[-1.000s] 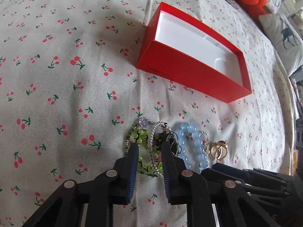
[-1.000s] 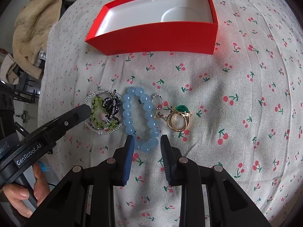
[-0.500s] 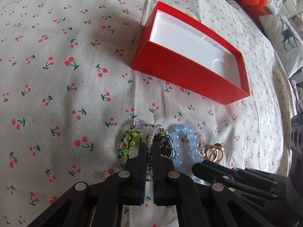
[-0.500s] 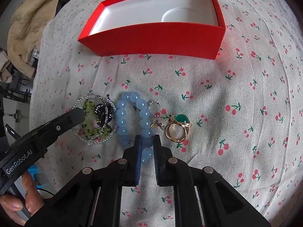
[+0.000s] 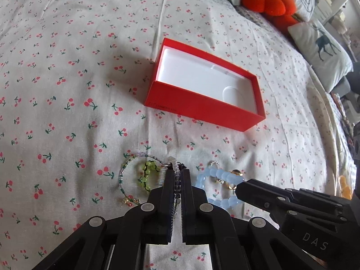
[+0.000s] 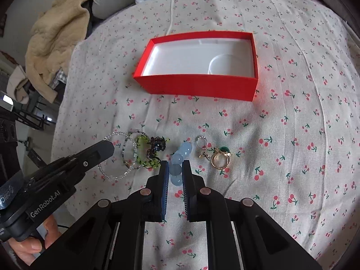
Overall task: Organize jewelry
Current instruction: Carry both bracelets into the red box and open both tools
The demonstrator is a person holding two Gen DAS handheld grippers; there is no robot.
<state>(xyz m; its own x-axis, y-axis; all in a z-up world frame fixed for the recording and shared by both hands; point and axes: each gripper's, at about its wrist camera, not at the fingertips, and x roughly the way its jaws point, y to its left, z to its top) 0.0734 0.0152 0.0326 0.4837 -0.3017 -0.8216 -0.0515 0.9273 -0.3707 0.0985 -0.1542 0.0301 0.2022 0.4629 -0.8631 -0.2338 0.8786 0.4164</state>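
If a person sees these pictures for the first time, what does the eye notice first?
First the open red box, white inside, on the cherry-print sheet. Nearer, the right gripper pinches the blue bead bracelet, and the left gripper pinches a clear bead bracelet.

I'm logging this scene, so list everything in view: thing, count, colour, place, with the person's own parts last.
Box: one, red with white inside, open, on the bedspread beyond the jewelry.
Blue bead bracelet: one, pale blue, between the right gripper's fingers.
Clear bead bracelet: one, clear, between the left gripper's fingers.
Green bead jewelry: small tangle, green and black, left of the blue bracelet.
Gold ring: one, gold with green stone, right of the blue bracelet.
Bedspread: one, cream with cherries.
Plush toys: several, red, green, white, far edge.
Left gripper: black, shut.
Right gripper: black, shut.
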